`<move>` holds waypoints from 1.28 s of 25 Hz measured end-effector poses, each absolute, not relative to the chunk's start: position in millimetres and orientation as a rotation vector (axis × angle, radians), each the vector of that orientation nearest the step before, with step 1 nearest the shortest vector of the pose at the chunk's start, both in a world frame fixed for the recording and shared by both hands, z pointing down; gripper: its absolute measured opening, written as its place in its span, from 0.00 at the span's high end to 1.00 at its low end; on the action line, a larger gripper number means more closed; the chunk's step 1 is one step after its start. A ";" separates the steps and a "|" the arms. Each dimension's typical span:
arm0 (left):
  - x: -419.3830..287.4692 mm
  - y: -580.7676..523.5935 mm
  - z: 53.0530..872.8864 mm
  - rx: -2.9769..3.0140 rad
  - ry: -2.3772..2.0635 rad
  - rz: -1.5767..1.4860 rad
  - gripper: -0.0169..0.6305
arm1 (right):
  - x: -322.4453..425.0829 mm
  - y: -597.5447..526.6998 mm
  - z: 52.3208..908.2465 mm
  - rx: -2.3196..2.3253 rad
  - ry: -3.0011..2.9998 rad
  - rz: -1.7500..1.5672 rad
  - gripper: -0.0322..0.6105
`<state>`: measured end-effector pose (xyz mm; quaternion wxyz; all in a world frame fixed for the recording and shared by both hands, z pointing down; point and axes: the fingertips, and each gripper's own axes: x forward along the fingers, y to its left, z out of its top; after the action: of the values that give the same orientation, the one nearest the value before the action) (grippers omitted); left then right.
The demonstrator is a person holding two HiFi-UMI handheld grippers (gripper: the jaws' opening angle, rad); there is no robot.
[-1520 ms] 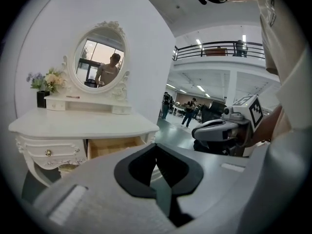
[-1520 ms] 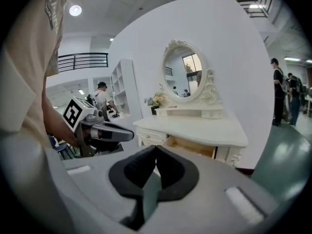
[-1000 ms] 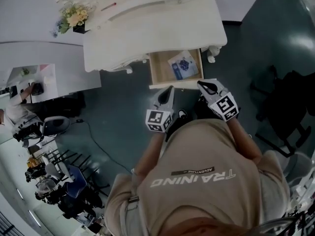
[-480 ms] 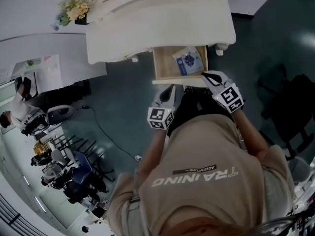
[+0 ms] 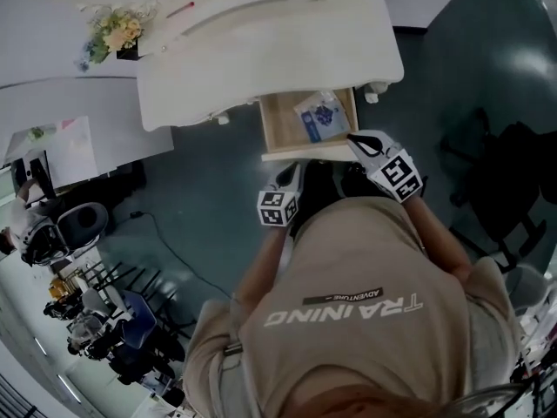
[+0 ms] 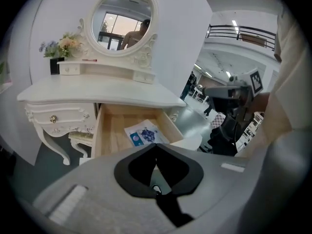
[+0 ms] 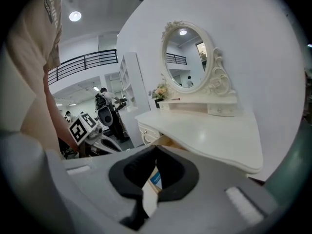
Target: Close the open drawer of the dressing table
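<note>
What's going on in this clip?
A person stands at a white dressing table whose drawer is pulled out, a blue-printed leaflet inside. The right hand-held gripper, jaws shut, is at the drawer's front right corner; the left hand-held gripper, also shut, hangs just short of the front. The drawer is not closed yet.

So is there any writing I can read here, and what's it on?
"TRAINING": on the shirt, upside down in the head view.
"ADVENTURE": small strip on the same shirt.
Leaflet in the drawer: print too small to read.
</note>
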<state>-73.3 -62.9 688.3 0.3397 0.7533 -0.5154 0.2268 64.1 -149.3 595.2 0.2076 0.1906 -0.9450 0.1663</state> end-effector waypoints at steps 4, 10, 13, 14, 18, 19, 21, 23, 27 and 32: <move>-78.5 -57.5 727.0 1.921 -1.258 0.649 0.96 | 47.1 -147.1 597.2 0.494 -2.584 0.427 0.94; -77.1 -62.0 767.8 1.908 -1.104 0.697 0.96 | 4.4 -147.1 633.9 0.413 -2.495 0.496 0.94; -76.3 -60.8 786.4 1.891 -1.057 0.721 0.96 | -14.9 -138.2 642.6 0.361 -2.461 0.484 0.94; -77.3 -61.7 789.8 1.886 -1.051 0.720 0.96 | -21.1 -138.0 644.6 0.362 -2.461 0.497 0.94; -82.8 -70.9 797.5 1.867 -1.034 0.692 0.96 | -37.9 -147.4 646.3 0.388 -2.477 0.534 0.94; -83.1 -71.0 799.8 1.864 -1.027 0.685 0.96 | -37.9 -148.1 647.6 0.390 -2.474 0.532 0.94; -82.8 -70.0 801.7 1.859 -1.007 0.680 0.96 | -35.4 -149.0 651.8 0.397 -2.455 0.525 0.94; -84.1 -71.9 802.9 1.863 -0.983 0.682 0.96 | -33.5 -151.7 655.8 0.412 -2.435 0.531 0.94; -87.8 -79.4 807.0 1.882 -0.930 0.709 0.96 | -32.4 -156.4 657.4 0.451 -2.421 0.537 0.94; -93.4 -98.4 804.2 1.882 -0.879 0.740 0.96 | -36.3 -161.7 656.0 0.481 -2.406 0.533 0.94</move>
<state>-93.4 -98.4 804.2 0.4514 0.7617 -0.3556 0.2995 -36.3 -161.7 656.0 0.3102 0.1822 -0.9110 0.2017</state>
